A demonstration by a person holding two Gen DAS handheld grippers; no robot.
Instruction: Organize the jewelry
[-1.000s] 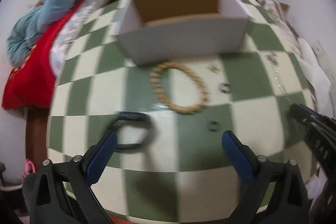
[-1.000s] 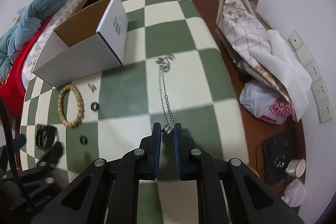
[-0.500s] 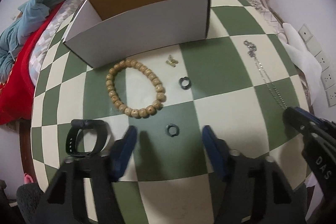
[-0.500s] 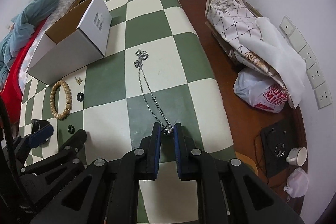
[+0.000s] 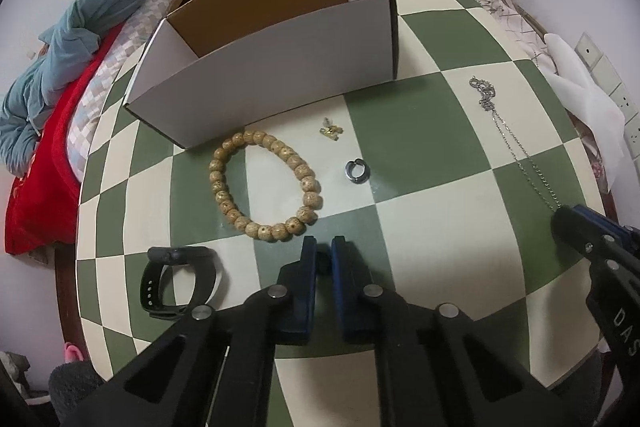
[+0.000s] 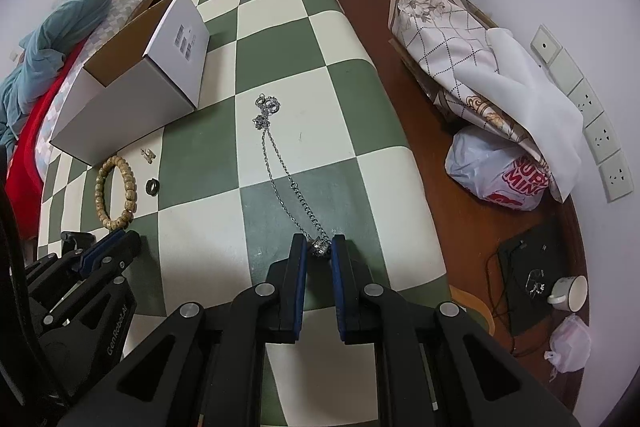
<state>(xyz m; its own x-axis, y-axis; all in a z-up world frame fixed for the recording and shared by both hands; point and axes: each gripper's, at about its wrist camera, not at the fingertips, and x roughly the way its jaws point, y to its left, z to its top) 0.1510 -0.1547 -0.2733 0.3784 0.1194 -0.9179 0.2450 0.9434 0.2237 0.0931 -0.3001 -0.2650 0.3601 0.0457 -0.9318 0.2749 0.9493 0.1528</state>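
Observation:
On the green-and-cream checked table [image 5: 440, 227] stands an open white box [image 5: 272, 67]. In front of it lie a wooden bead bracelet [image 5: 218, 183], a small gold piece [image 5: 330, 131], a silver ring [image 5: 357, 171] and a black watch band [image 5: 152, 283]. My left gripper [image 5: 323, 255] is shut low on the cloth just below the bracelet, with a small dark ring pinched between its pads and mostly hidden. My right gripper [image 6: 320, 247] is shut on the bead end of a silver chain necklace [image 6: 280, 183]. The chain trails away toward the box [image 6: 132, 107].
A bed with red and blue bedding [image 5: 60, 87] lies to the left of the table. To the right the table edge drops to a wooden floor with a folded fabric pile [image 6: 460, 47], a plastic bag [image 6: 500, 179] and a cup [image 6: 568, 293].
My left gripper moved from over the watch band to the small dark ring, and its jaws went from wide apart to shut on it. My right gripper stayed shut on the necklace end.

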